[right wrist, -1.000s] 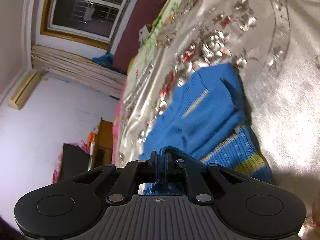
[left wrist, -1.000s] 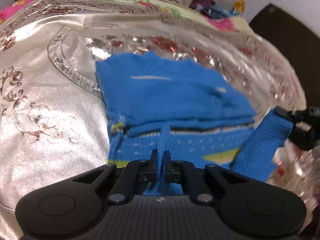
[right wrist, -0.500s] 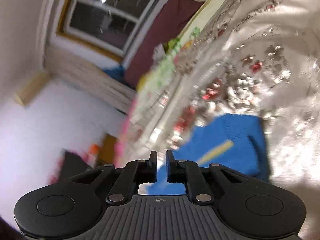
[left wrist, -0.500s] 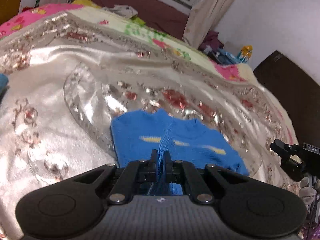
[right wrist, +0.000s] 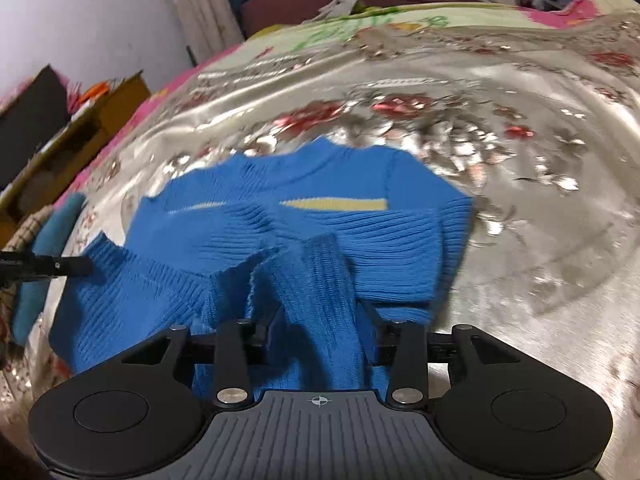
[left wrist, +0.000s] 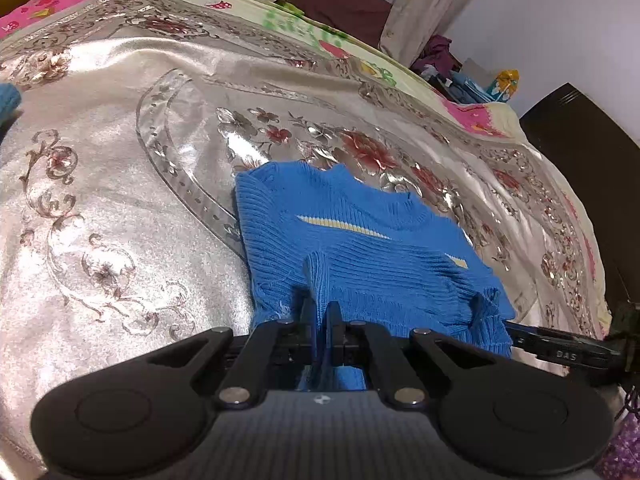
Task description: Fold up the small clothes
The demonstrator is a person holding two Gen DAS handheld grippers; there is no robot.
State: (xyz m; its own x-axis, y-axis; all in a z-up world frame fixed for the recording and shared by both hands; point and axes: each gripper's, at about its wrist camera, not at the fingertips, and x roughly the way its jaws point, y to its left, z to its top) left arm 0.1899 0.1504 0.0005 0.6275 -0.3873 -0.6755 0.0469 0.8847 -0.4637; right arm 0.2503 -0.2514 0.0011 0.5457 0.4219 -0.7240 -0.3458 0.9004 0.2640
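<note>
A small blue knitted sweater [left wrist: 360, 248] with a yellow stripe lies folded on the shiny silver bedspread [left wrist: 120, 200]. My left gripper [left wrist: 322, 312] is shut on a raised ridge of its near edge. In the right wrist view the sweater [right wrist: 320, 220] fills the middle. My right gripper [right wrist: 318, 320] has its jaws opening, and a loose ridge of blue knit lies between the spread fingers [right wrist: 372, 320]. One finger of the right gripper [left wrist: 560, 350] shows at the sweater's right corner. The left gripper's finger [right wrist: 48, 268] shows at the sweater's left corner.
A teal folded garment [right wrist: 44, 264] lies at the bed's left side, next to a cardboard box [right wrist: 80, 120]. Clothes and bags [left wrist: 460, 68] are piled at the far right corner. Dark furniture [left wrist: 580, 152] stands to the right of the bed.
The sweater's patterned lower part has been folded up over the upper part. The right gripper rolled to level and spread its jaws off the knit. The left gripper kept its grip.
</note>
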